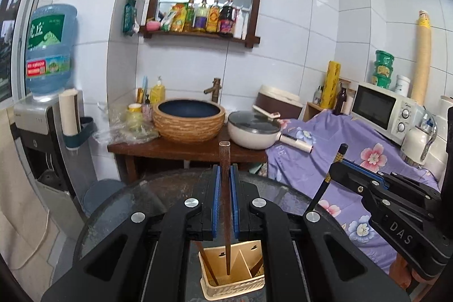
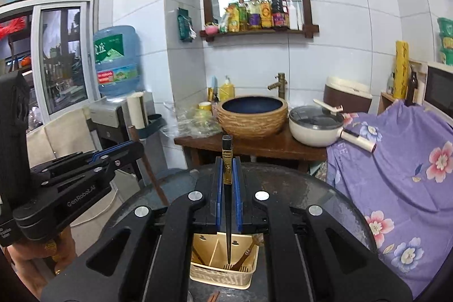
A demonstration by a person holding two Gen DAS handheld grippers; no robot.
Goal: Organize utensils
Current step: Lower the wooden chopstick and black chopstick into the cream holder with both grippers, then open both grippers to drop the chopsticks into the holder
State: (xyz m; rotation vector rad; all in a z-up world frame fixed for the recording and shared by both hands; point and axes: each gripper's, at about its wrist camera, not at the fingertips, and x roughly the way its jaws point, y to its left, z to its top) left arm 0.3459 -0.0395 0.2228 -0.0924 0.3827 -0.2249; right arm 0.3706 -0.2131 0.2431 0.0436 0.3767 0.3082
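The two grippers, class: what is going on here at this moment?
A person holds a gripper in each hand. The left gripper is shut on a brown chopstick, the right gripper on a black chopstick. Both sticks hang point down over the cream utensil basket on the round table.

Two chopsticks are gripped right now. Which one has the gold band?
The black chopstick in the right gripper has it, near its top. The left gripper holds a plain brown chopstick.
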